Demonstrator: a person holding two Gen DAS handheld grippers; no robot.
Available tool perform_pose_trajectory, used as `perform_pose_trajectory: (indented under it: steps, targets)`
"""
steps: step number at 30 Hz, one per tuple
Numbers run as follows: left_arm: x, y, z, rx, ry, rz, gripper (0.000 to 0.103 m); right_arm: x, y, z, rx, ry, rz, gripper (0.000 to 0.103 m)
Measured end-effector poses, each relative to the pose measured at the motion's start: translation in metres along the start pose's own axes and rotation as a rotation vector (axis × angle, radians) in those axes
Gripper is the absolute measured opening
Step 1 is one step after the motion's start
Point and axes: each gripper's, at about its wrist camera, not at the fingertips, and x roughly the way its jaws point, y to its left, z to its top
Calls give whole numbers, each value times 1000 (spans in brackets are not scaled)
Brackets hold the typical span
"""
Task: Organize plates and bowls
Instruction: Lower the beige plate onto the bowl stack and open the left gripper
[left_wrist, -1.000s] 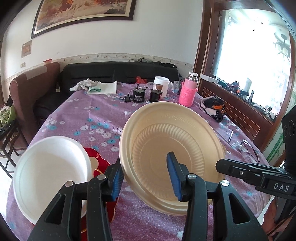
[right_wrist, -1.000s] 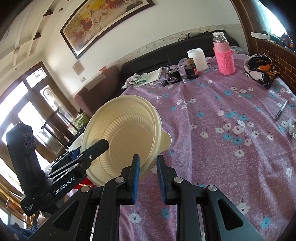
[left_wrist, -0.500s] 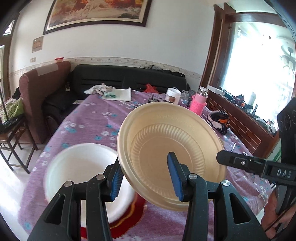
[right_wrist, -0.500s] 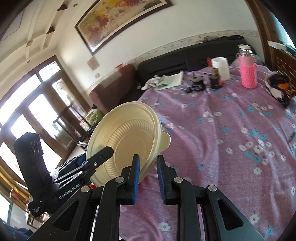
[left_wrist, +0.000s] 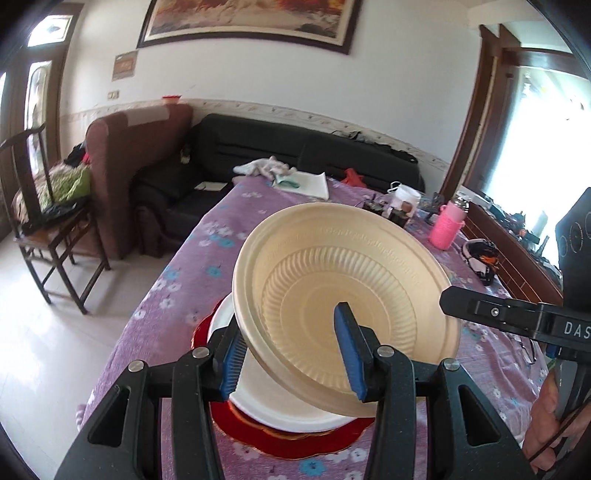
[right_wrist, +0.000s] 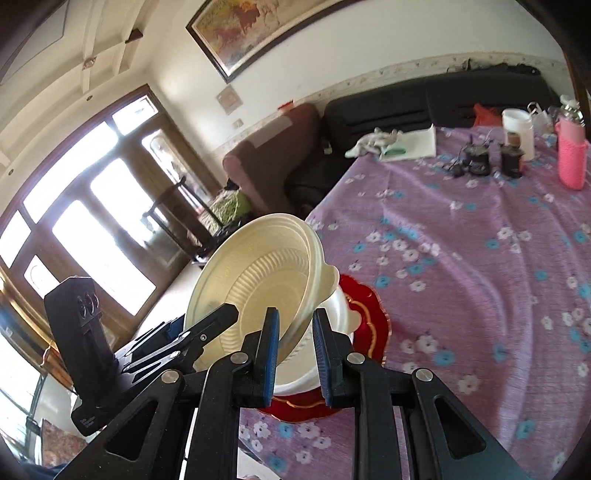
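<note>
A cream ribbed bowl (left_wrist: 354, 291) with a doubled rim hangs tilted in the air, held from both sides. My left gripper (left_wrist: 291, 354) is shut on its near left rim, one blue pad inside and one outside. My right gripper (right_wrist: 295, 350) is shut on the opposite rim, and its black finger shows at the bowl's right edge (left_wrist: 448, 299). Directly beneath sits a white bowl (left_wrist: 280, 410) on a red scalloped plate (left_wrist: 295, 445), near the table's left corner. In the right wrist view the cream bowl (right_wrist: 258, 273) covers most of the white bowl (right_wrist: 341, 306) and red plate (right_wrist: 375, 314).
The purple flowered tablecloth (right_wrist: 480, 258) carries a pink bottle (right_wrist: 570, 155), a white cup (right_wrist: 517, 127), two black jars (right_wrist: 476, 158) and folded cloths (right_wrist: 402, 142) at the far end. A helmet (left_wrist: 480, 258) and glasses (left_wrist: 528, 350) lie right. A wooden chair (left_wrist: 48, 221) stands left of the table.
Both grippers have carried the cream bowl sideways, and it now hangs over the white bowl and red plate, which earlier lay off to its left. The grips have not changed.
</note>
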Motion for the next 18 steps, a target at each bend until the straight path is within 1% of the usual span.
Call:
perform_pose_trajectory:
  steps: [6, 9, 18]
  targets:
    - [14, 15, -13, -38, 50, 14, 44, 31, -8, -4, 15, 63, -12, 22]
    - [17, 20, -16, -47, 59, 16, 44, 41, -12, -9, 21, 89, -20, 22]
    - [22, 22, -21, -44, 58, 34, 44, 50, -13, -13, 12, 103, -32, 22]
